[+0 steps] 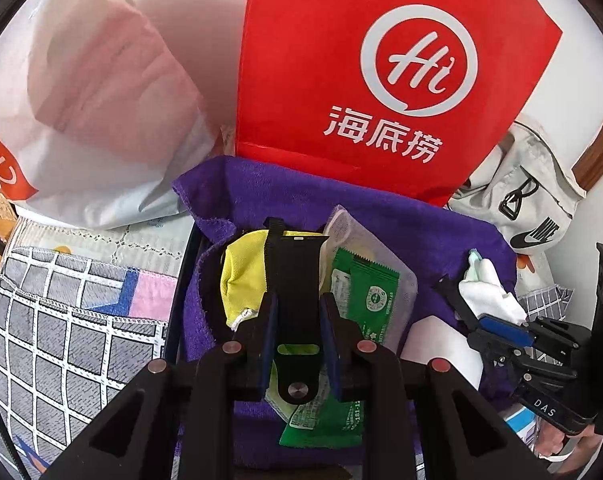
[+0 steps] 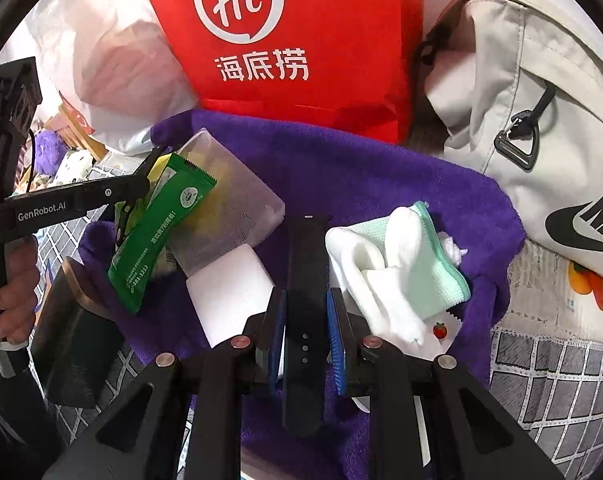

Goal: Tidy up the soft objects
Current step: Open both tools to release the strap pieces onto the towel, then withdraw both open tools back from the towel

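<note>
Your left tool was clamped on a black strap piece with a metal stud, and your right tool on the longer strap piece with the holes; each strap ran forward between its tool's pads. These looked light, limp and a little slick, so a hold near the middle, as you had it, seemed safest against drooping.

Just under and ahead of both tools lay the purple towel, crowded. Ahead of the left tool sat a yellow cloth and a green sachet on a frosted pouch. Right of the right tool lay white socks with a mint cloth, soft and easily snagged. Beyond stood the red bag, a white plastic bag and a grey backpack, walling the far side.
</note>
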The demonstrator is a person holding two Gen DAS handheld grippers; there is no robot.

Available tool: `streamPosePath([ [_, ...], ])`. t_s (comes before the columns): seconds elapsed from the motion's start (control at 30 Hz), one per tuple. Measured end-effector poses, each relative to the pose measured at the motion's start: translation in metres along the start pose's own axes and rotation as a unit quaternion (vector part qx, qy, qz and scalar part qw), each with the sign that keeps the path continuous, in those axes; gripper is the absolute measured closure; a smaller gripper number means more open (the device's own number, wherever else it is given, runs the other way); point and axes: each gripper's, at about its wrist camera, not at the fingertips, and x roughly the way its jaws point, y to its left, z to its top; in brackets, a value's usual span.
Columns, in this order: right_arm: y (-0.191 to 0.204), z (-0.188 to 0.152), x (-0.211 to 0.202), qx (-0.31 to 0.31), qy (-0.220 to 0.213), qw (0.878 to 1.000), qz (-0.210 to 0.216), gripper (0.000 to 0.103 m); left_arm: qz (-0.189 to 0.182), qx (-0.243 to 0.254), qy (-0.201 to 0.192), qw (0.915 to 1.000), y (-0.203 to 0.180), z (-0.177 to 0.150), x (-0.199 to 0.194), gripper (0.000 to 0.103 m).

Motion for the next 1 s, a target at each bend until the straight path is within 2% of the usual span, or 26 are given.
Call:
streamPosePath([
  [0.1,0.001,-0.001,-0.001,-0.002,0.002,1.000,0.000,0.079,0.003,0.005,0.006,1.0000,-0.003,0.000,0.002,0.082],
  [0.2,0.006,-0.001,-0.002,-0.012,0.000,1.000,0.003,0.065,-0.001,0.004,0.009,0.9999,-0.004,0.000,0.001,0.073],
  [0.33,0.012,0.000,-0.007,-0.017,-0.008,1.000,0.004,0.061,0.007,0.009,0.002,0.9999,-0.006,0.000,-0.005,0.062],
  [0.43,0.013,0.000,-0.012,-0.016,-0.016,1.000,0.002,0.056,0.008,0.015,0.001,0.9999,-0.009,0.000,-0.010,0.057],
  [0.57,0.013,0.001,-0.026,-0.005,-0.032,0.999,-0.010,0.031,0.016,0.031,-0.004,0.9994,-0.016,-0.002,-0.020,0.047],
  [0.7,0.015,0.005,-0.041,-0.002,-0.052,0.998,-0.028,0.022,0.024,0.039,-0.017,0.9988,-0.024,-0.004,-0.037,0.038],
  [0.83,0.018,0.004,-0.058,0.006,-0.063,0.997,-0.047,0.017,0.037,0.047,-0.024,0.9979,-0.033,-0.007,-0.056,0.035],
  [1.0,0.026,-0.004,-0.076,0.013,-0.061,0.996,-0.070,0.017,0.027,0.052,-0.037,0.9976,-0.046,-0.019,-0.087,0.030],
])
